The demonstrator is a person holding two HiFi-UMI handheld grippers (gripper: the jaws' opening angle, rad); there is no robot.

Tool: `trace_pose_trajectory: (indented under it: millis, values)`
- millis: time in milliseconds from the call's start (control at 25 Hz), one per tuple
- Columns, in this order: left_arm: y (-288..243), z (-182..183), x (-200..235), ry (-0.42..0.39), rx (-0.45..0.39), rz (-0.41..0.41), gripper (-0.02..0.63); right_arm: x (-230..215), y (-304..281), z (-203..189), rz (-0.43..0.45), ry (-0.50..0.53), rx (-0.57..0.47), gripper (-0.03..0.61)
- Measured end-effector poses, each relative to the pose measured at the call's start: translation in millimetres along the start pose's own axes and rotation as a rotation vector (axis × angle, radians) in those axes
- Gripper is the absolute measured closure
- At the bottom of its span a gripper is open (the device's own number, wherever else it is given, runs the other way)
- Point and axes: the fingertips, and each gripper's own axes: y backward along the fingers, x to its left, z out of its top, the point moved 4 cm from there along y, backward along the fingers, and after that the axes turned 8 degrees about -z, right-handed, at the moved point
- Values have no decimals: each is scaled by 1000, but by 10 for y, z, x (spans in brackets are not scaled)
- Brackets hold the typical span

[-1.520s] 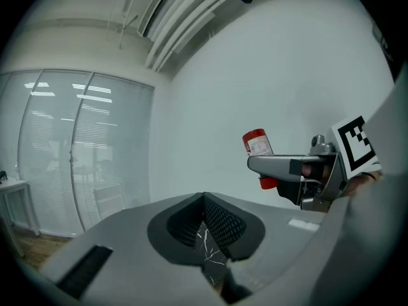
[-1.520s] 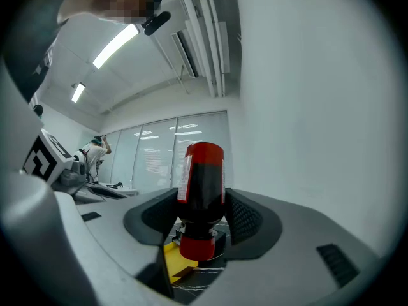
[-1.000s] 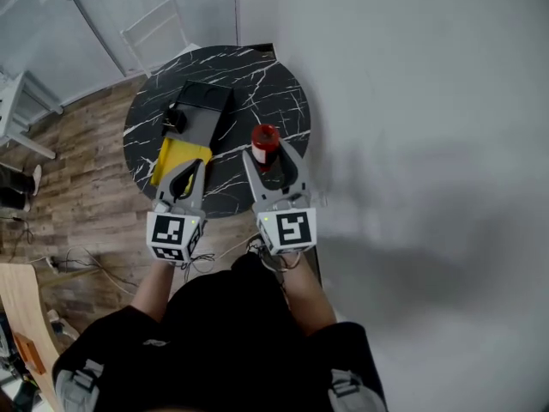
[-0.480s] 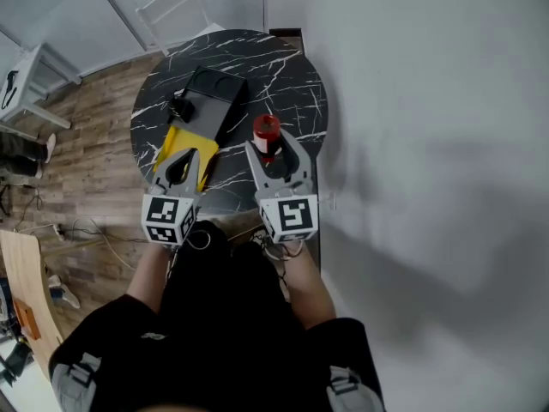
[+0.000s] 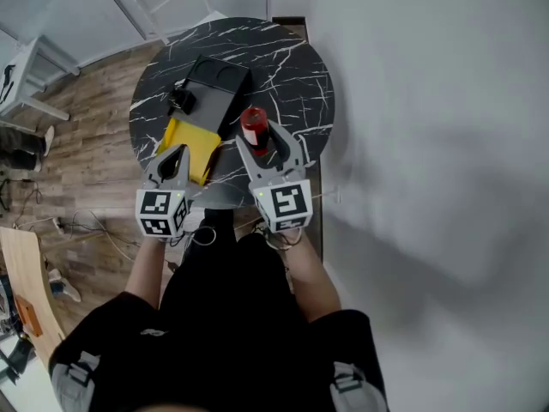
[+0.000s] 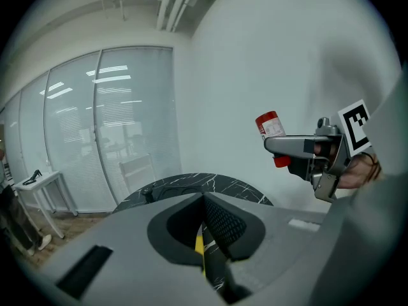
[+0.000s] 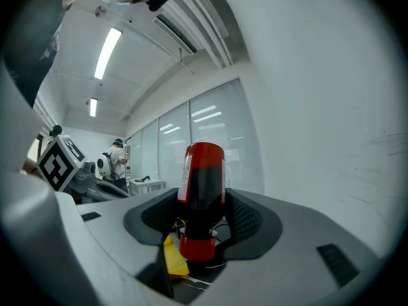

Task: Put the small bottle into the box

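The small bottle (image 5: pixel 253 127), dark with a red cap, is clamped between the pads of my right gripper (image 5: pixel 260 142) above the near right part of the round black marble table (image 5: pixel 296 75). In the right gripper view the bottle (image 7: pixel 203 183) hangs cap down between the jaws of that gripper (image 7: pixel 201 217). The black box (image 5: pixel 214 84) lies just left of it, with a yellow flap (image 5: pixel 184 140) at its near end. My left gripper (image 5: pixel 175 154) is shut and empty, its tips over the yellow flap. From the left gripper view the bottle (image 6: pixel 270 127) is seen at the right.
A small black object (image 5: pixel 180 101) rests at the box's left edge. A white chair (image 5: pixel 176 3) stands behind the table and a white stand (image 5: pixel 34 67) to the left on the wooden floor. A white wall closes off the right side.
My right gripper has carried the bottle a little leftward, nearer the box. The left gripper has stayed shut near the yellow flap. The head camera has shifted.
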Motion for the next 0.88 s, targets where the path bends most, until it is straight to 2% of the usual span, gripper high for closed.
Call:
trace_pose_trajectory:
  millis: [200, 880]
  values:
    - [0, -217, 296, 59, 21, 29, 614, 247, -226, -156, 47, 14, 58, 366]
    - [-76, -765, 1187, 181, 94, 79, 614, 1087, -1165, -760, 232, 76, 256, 367]
